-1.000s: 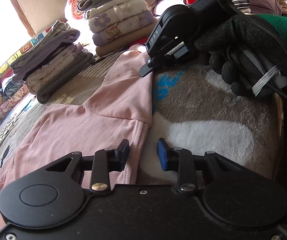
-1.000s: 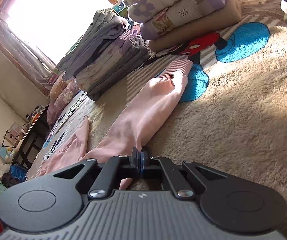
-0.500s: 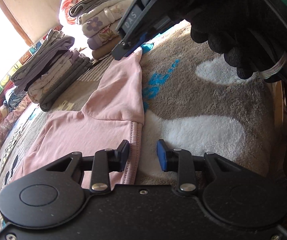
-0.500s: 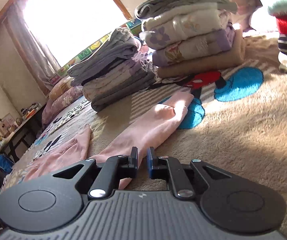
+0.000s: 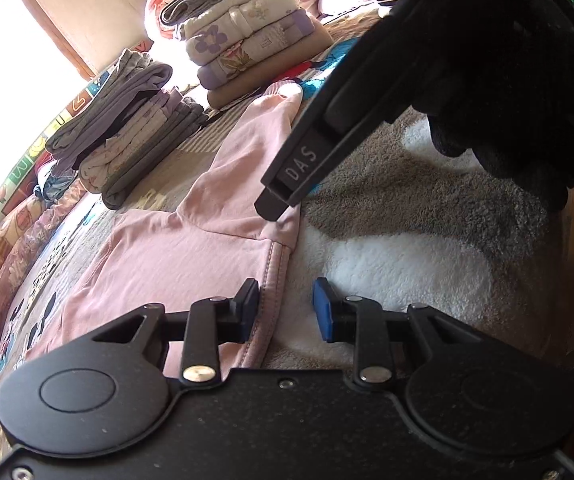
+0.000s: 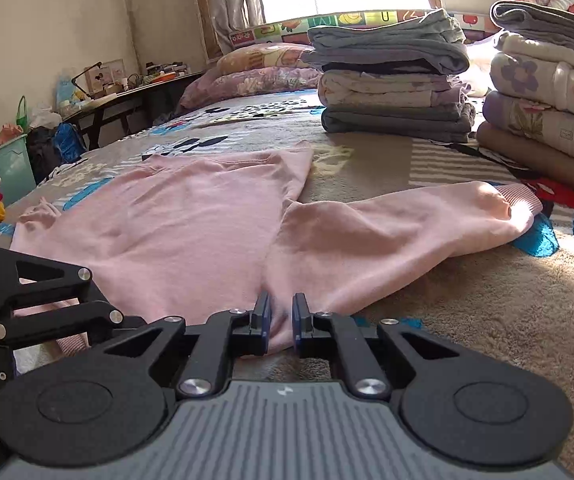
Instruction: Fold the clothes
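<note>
The pink sweatshirt (image 6: 191, 216) lies flat on a fleece blanket (image 6: 487, 312) with cartoon prints that covers the bed, its body spread to the left and one long sleeve (image 6: 399, 224) stretched to the right, where the ribbed cuff ends near a blue patch of the print. The right gripper (image 6: 281, 322) stands at the near edge of the garment, just where the sleeve joins the body; its jaws are almost pressed together, with a narrow gap, and a small fold of pink cloth sits between the blue pads (image 6: 297, 320), but I cannot tell if the pads really press it. The left gripper (image 5: 285, 310) is low over the hem side of the sweatshirt; its jaws are spread, one pad (image 5: 250, 312) over the stitched edge and the other over the white part of the blanket, and nothing is pinched. A hand in a black glove (image 5: 507, 92) holds the right gripper in the left wrist view. Far behind the sweatshirt stand two piles of folded clothes, a grey one (image 6: 391, 76) and a flowered one (image 6: 551, 92), well apart from it.
</note>
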`<state>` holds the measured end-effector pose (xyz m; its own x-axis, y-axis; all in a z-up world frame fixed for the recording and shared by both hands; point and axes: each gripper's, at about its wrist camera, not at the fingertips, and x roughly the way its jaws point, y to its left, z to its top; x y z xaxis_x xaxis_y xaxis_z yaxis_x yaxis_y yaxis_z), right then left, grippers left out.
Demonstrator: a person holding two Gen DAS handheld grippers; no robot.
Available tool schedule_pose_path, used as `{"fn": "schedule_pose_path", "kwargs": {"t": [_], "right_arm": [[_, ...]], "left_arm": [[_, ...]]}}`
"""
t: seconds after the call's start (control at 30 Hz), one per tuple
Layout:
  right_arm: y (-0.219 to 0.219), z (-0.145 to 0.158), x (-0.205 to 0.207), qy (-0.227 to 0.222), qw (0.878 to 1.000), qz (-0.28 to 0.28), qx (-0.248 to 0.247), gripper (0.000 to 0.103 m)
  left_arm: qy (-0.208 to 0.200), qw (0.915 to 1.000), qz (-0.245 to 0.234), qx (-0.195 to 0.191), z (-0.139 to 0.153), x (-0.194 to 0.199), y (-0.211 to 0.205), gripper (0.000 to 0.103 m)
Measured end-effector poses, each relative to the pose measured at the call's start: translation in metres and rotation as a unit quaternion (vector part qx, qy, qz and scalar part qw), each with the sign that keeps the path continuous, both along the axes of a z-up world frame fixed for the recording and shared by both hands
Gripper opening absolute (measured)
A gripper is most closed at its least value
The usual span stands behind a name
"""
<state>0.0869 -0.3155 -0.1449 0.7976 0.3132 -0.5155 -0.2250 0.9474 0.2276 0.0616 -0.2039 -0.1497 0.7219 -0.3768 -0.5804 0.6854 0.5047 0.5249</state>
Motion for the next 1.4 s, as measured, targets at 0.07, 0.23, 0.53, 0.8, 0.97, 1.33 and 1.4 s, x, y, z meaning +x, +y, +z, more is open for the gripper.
{"fn": "schedule_pose_path", "kwargs": {"t": [0.07, 0.23, 0.53, 0.8, 0.97, 1.33, 1.4], "right_arm": [[-0.008, 0.000, -0.003, 0.002, 1.000, -0.014, 0.018, 0.011], [-0.033, 0.014, 0.007, -0.035, 0.997, -0.051, 0.055, 0.017], [-0.075, 0.007, 0.063, -0.006, 0.991, -0.095, 0.097, 0.021], [-0.123, 0.013, 0.100, -0.033, 0.983, -0.174, 0.055, 0.049], [-0.165, -0.003, 0.120, -0.002, 0.970, -0.218, 0.107, 0.060], [-0.191, -0.012, 0.106, 0.000, 0.960, -0.229, 0.159, 0.006], [-0.200, -0.015, 0.106, 0.007, 0.957, -0.243, 0.160, 0.006]], "left_arm": [[-0.006, 1.0000, 0.005, 0.001, -0.001, -0.003, -0.001, 0.027], [0.010, 0.9996, 0.023, -0.011, 0.006, -0.003, 0.000, 0.027], [0.141, 0.9645, 0.108, -0.196, 0.066, 0.060, 0.027, 0.028], [0.198, 0.9277, 0.182, -0.259, 0.048, 0.121, 0.018, 0.027], [0.219, 0.9152, 0.194, -0.278, 0.031, 0.133, 0.020, 0.025], [0.223, 0.9074, 0.206, -0.291, 0.017, 0.129, 0.022, 0.025], [0.217, 0.9104, 0.207, -0.285, 0.018, 0.128, 0.019, 0.025]]}}
